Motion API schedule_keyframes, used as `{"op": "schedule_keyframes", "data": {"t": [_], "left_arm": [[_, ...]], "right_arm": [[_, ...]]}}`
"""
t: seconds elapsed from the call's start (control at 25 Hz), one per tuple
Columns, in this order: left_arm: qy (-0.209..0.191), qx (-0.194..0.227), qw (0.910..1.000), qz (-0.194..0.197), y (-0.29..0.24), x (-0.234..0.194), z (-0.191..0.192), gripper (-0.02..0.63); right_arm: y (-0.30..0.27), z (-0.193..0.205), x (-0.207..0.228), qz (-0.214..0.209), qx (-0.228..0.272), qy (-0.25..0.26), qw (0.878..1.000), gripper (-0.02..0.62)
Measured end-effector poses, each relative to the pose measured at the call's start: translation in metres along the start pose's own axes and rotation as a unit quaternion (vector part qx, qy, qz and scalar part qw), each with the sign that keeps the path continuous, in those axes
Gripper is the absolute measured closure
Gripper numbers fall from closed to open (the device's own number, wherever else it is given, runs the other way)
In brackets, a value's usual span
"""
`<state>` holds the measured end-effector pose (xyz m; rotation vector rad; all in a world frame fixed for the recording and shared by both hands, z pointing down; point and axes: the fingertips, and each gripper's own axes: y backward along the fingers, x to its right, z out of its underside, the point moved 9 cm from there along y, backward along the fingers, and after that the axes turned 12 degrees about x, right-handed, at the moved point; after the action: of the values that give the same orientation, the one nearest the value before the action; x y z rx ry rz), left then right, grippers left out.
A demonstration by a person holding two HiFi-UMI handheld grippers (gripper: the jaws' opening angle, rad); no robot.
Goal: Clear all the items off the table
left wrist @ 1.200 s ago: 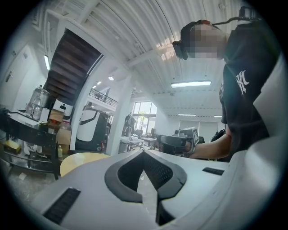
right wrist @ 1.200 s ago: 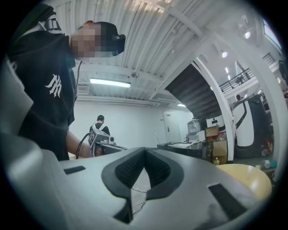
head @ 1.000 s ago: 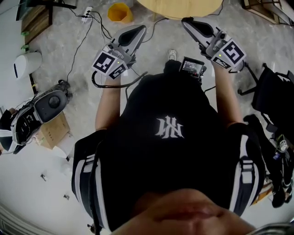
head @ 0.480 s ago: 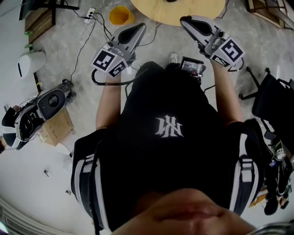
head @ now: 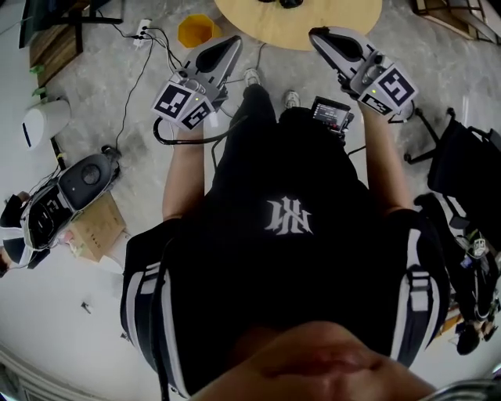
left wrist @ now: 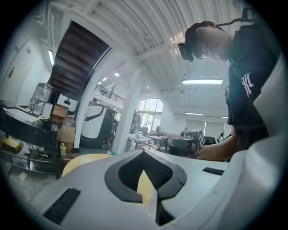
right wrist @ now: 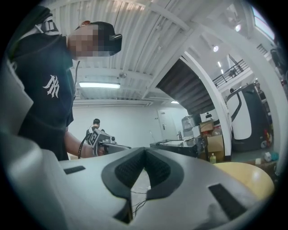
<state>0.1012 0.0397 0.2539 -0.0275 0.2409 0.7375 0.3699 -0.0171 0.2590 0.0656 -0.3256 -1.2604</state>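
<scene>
Clenched on nothing, my left claw (head: pixel 225 48) has its pads meeting at the tips, and in its own view only a pale sliver of the tabletop (head: pixel 313 30) shows through the notch behind them. My right claw (head: pixel 327 39) is clenched and empty the same way. Both are held out level in front of me. The round tabletop's near rim curves between them, with the left tip just off the rim on its left and the right tip over the rim's right part. What I can see of the wooden top is bare up to its far part, where a dark item (head: pixel 283 3) is cut by the picture's edge; I cannot tell what it is. My shoes (head: pixel 252 77) stand near the rim. Left of the left claw the floor (head: pixel 117 102) is crossed by cables (head: pixel 145 66), and a yellow bin (head: pixel 196 30) sits just beside the rim. A black chair (head: pixel 470 160) stands well off to my right, with open floor between it and the tabletop.
</scene>
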Motion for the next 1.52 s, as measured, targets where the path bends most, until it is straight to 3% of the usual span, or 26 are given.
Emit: {"op": "schedule_keyframes", "data": {"t": [0.28, 0.68, 1.08, 1.28, 1.52], "left_arm": [[0.020, 0.004, 0.9995, 0.024, -0.010, -0.073, -0.009, 0.595], [0.019, 0.002, 0.9980, 0.061, -0.018, -0.150, -0.013, 0.595], [0.023, 0.001, 0.9948, 0.099, -0.013, -0.160, 0.010, 0.595], [0.023, -0.007, 0.9960, 0.086, -0.019, -0.171, 0.029, 0.595], [0.030, 0.011, 0.9963, 0.080, -0.030, -0.177, 0.075, 0.573]], "right_arm": [[-0.060, -0.002, 0.026, 0.019, -0.020, 0.012, 1.000, 0.592], [-0.138, 0.013, 0.061, 0.042, -0.045, 0.022, 0.998, 0.592], [-0.144, 0.030, 0.067, 0.090, -0.076, 0.045, 0.992, 0.592], [-0.139, 0.044, 0.076, 0.098, -0.093, 0.047, 0.990, 0.592], [-0.117, 0.093, 0.089, 0.107, -0.083, 0.066, 0.989, 0.591]]}}
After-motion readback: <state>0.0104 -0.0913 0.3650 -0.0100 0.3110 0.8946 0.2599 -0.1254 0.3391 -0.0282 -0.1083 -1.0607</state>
